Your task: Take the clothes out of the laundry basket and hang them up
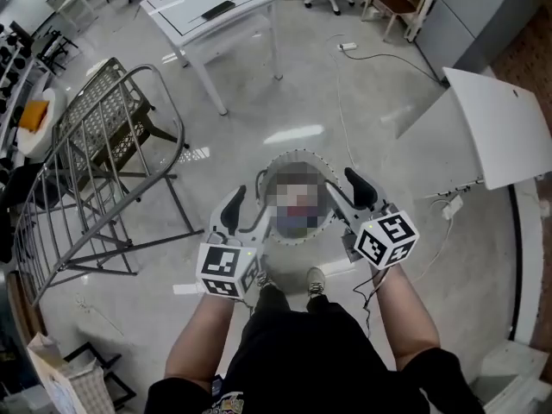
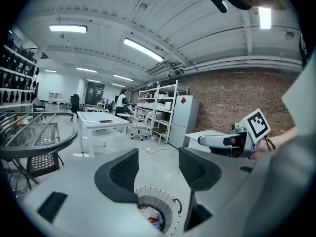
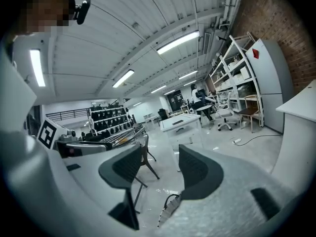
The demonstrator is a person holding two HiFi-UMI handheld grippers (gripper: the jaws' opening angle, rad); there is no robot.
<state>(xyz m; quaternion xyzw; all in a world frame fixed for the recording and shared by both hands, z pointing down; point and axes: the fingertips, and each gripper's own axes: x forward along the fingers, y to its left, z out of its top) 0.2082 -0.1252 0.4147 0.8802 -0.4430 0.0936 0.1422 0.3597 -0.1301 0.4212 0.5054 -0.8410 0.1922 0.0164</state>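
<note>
Head view: your left gripper (image 1: 248, 205) and right gripper (image 1: 345, 190), jaws apart and empty, flank the laundry basket (image 1: 296, 154) at 12 o'clock. Clothes (image 2: 153, 220) inside look soft, light, floppy; pinch a top fold.

The left gripper (image 2: 158, 171) holds its two dark ribbed jaws apart with nothing between them. Just below the gap stands a round white pleated laundry basket (image 2: 163, 201) with red and blue clothes (image 2: 155, 222) inside. At the near left stands a grey metal-wire drying rack (image 2: 34, 137) with a white rectangular table (image 2: 101, 122) farther off behind it, at the right is the right gripper (image 2: 212, 140) with its black-and-white marker cube (image 2: 257, 124), and far behind stand white open shelves (image 2: 158, 107), a tall white cabinet (image 2: 185, 120) and a red brick wall (image 2: 237, 95).
</note>
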